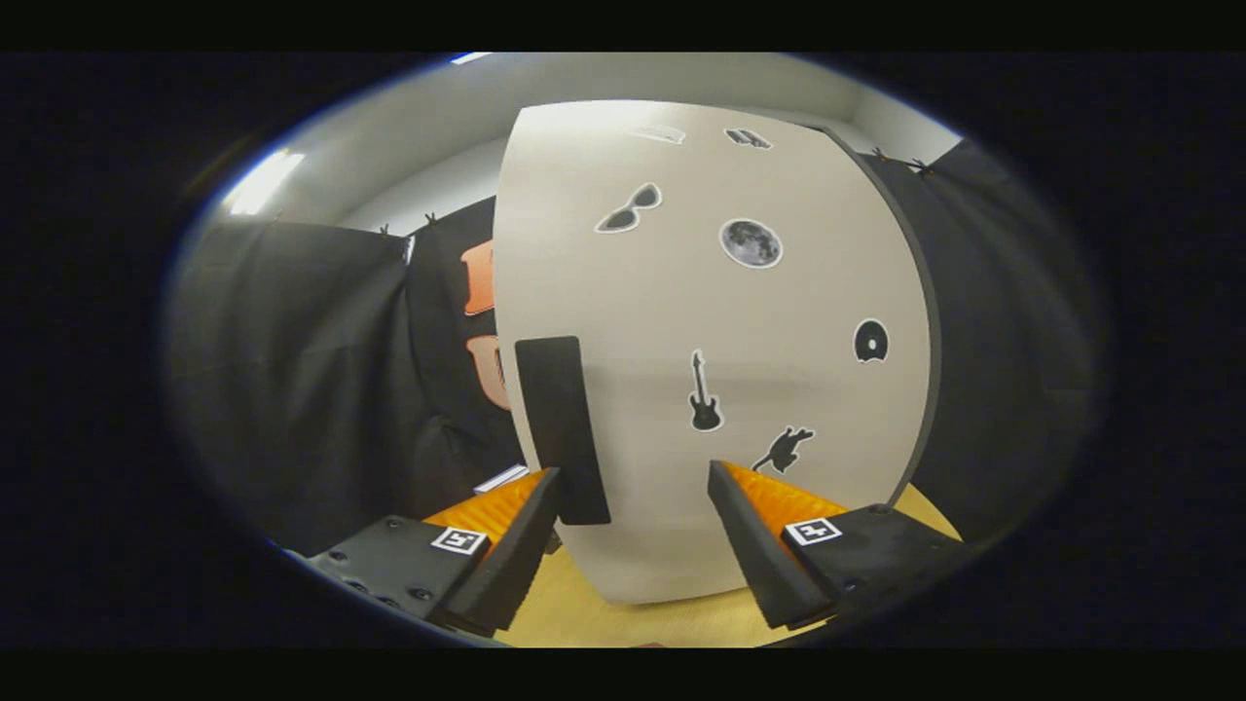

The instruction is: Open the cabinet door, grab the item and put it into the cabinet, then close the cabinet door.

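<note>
A white cabinet [701,321] stands upright on a yellow table, just ahead of the fingers. Its door faces me, looks shut, and carries several small black stickers. A black vertical handle [560,419] runs along the door's left edge. My gripper [635,472] is open, close in front of the lower door. The handle's lower end sits inside the gap, right against the left fingertip [545,487]. The right fingertip [725,482] stands well apart from the handle, in front of the bare door. Nothing is gripped between the fingers.
The yellow tabletop [584,613] shows under the fingers and to the cabinet's right. Black cloth walls [311,389] close in on both sides of the cabinet. A thin white edge [501,477] peeks out behind the left finger.
</note>
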Action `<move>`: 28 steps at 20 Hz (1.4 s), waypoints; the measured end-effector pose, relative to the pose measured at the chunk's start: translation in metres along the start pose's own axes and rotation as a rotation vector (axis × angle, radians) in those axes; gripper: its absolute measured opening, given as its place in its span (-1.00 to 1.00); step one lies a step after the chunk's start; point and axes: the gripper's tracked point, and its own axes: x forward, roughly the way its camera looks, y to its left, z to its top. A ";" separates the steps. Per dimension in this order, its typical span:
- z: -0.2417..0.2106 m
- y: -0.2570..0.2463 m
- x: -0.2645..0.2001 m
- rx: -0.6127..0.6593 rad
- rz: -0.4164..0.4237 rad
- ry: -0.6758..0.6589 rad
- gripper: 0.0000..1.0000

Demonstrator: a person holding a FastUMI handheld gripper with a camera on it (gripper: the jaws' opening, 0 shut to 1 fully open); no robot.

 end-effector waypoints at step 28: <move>0.016 -0.024 0.011 -0.018 -0.179 -0.051 0.93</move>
